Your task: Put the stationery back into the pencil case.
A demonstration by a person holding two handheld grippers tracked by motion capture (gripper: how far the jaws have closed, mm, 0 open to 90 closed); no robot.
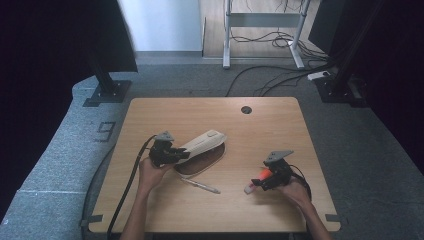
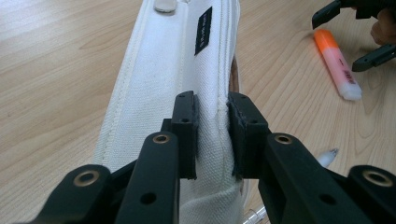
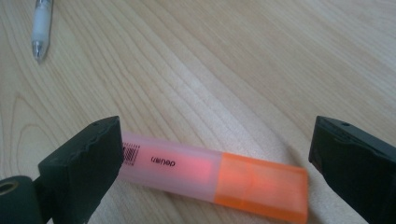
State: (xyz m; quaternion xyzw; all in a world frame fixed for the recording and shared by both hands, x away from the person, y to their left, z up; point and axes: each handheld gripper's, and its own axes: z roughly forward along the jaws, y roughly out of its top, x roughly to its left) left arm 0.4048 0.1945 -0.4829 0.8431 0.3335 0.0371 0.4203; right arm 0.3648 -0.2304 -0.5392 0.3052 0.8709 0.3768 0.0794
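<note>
The landmark here is the white pencil case (image 1: 202, 142), which lies near the middle of the wooden surface (image 1: 260, 130), a little to the left side. It is long, made of canvas, and it is open: its white upper flap is lifted above the brown inner part that rests on the surface.

The left tongs (image 1: 181, 154) are at the near-left end of the pencil case. They are closed on the edge of the white flap. In the left gripper view the two black pads pinch a seam of the fabric (image 2: 212, 130) between them, and a small black label (image 2: 203, 30) is farther along the flap.

A white pen (image 1: 201, 185) lies on the surface just in front of the pencil case, on the person's side, apart from it.

An orange and pink highlighter (image 1: 256, 181) lies flat on the surface, well to the right of the pencil case and nearer to the person. The right tongs (image 1: 260, 184) are over it with the jaws wide open. In the right gripper view the highlighter (image 3: 210, 177) is between the two jaws, crossways. The left jaw stands in front of its pale end, so I cannot tell whether it touches there; the right jaw is clearly apart from its orange cap.
</note>
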